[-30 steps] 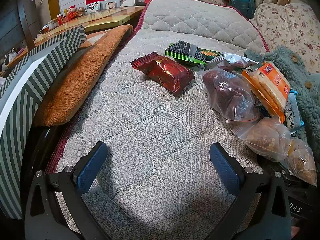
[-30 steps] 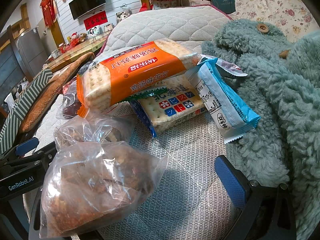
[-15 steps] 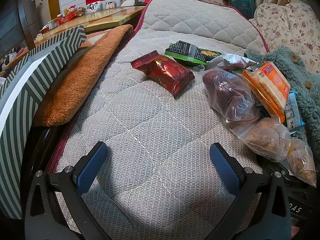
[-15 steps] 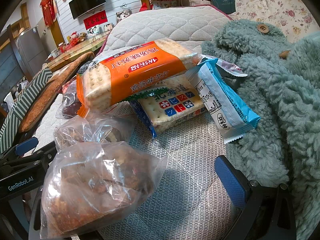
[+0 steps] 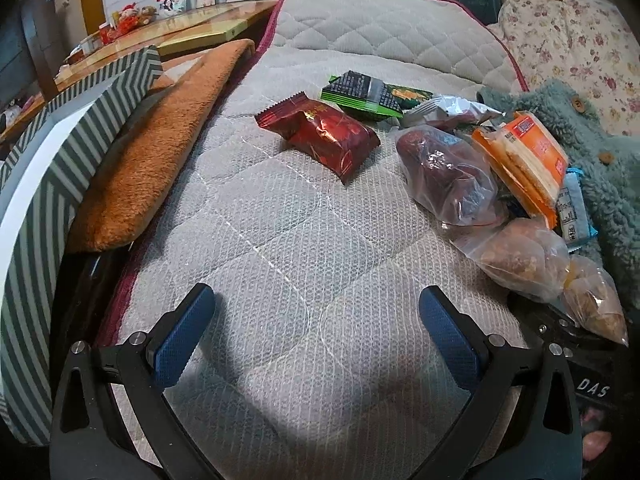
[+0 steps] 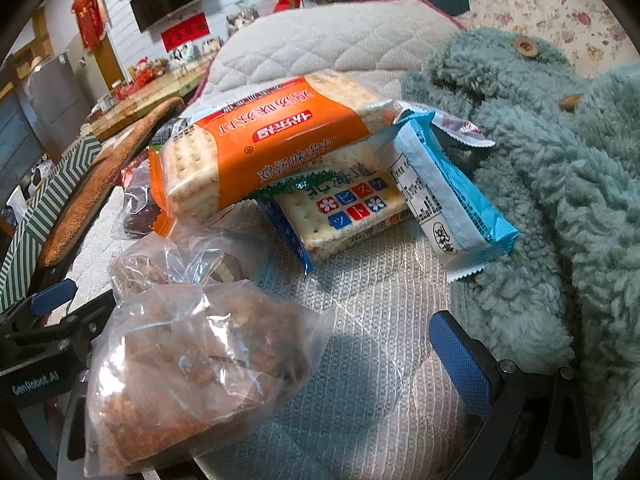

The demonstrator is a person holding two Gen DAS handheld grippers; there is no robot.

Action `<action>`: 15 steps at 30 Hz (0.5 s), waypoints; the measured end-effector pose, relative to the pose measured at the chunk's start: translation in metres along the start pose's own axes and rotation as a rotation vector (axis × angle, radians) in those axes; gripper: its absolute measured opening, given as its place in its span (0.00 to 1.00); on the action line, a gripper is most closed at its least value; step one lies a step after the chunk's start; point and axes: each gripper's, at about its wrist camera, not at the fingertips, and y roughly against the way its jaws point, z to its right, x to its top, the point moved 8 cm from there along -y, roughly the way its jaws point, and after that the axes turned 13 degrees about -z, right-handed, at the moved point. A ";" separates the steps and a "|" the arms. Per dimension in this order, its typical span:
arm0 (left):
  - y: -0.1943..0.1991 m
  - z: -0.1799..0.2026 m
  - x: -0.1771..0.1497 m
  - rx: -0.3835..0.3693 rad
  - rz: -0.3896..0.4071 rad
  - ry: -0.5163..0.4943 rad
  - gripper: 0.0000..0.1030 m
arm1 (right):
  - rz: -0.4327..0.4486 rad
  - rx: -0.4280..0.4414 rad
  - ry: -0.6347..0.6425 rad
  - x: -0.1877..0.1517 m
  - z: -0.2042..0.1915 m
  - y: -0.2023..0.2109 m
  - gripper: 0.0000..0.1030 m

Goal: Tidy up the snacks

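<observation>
Snacks lie along the right side of a quilted mattress (image 5: pixel 304 240). A red foil packet (image 5: pixel 320 136) sits farthest left, with a green and black packet (image 5: pixel 368 94) behind it. Further right are a clear bag of dark red fruit (image 5: pixel 444 176), an orange cracker pack (image 6: pixel 280 148), a blue and white cracker pack (image 6: pixel 348 208) and a light blue packet (image 6: pixel 448 208). My left gripper (image 5: pixel 316 320) is open over bare mattress, well short of the red packet. My right gripper (image 6: pixel 320 352) is open; a clear bag of brown snacks (image 6: pixel 192 372) hides its left finger.
A teal fleece garment (image 6: pixel 560 184) borders the snacks on the right. A striped box (image 5: pixel 60 152) and an orange-brown cushion (image 5: pixel 160 140) lie off the mattress's left edge. Behind them stands a wooden table (image 5: pixel 188 36) with ornaments. A second clear bag (image 5: pixel 520 256) touches the pile.
</observation>
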 end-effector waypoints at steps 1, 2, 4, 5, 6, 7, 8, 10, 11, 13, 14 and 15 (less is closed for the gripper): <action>0.002 -0.001 -0.001 0.002 0.003 0.003 0.99 | -0.014 0.002 0.000 0.000 -0.001 0.001 1.00; 0.003 -0.001 -0.002 0.004 0.002 0.003 0.99 | -0.030 0.005 0.004 -0.002 -0.002 0.003 1.00; 0.011 -0.001 -0.004 0.008 0.011 0.000 0.98 | -0.056 0.017 0.014 -0.005 -0.006 0.008 0.99; 0.015 -0.001 -0.004 0.008 0.024 0.000 0.98 | -0.069 0.030 0.022 -0.007 -0.009 0.011 0.99; 0.022 -0.001 -0.003 0.008 0.045 0.000 0.98 | -0.069 0.037 0.029 -0.008 -0.013 0.015 0.99; 0.028 -0.001 -0.002 0.008 0.059 -0.001 0.98 | -0.062 0.041 0.039 -0.009 -0.016 0.021 0.99; 0.034 -0.001 -0.002 0.007 0.071 -0.003 0.98 | -0.051 0.039 0.055 -0.009 -0.020 0.027 0.99; 0.049 -0.001 -0.001 0.002 0.100 -0.005 0.98 | -0.027 0.032 0.091 -0.011 -0.026 0.041 0.99; 0.058 -0.001 -0.002 0.001 0.119 -0.008 0.98 | -0.016 0.032 0.104 -0.011 -0.029 0.048 0.99; 0.068 0.000 -0.004 -0.002 0.137 -0.015 0.98 | 0.018 0.029 0.120 -0.009 -0.032 0.063 0.99; 0.075 0.000 -0.006 -0.002 0.146 -0.017 0.98 | 0.032 0.031 0.123 -0.009 -0.033 0.069 0.99; 0.079 -0.001 -0.007 -0.003 0.149 -0.017 0.98 | 0.042 0.034 0.125 -0.008 -0.033 0.074 0.99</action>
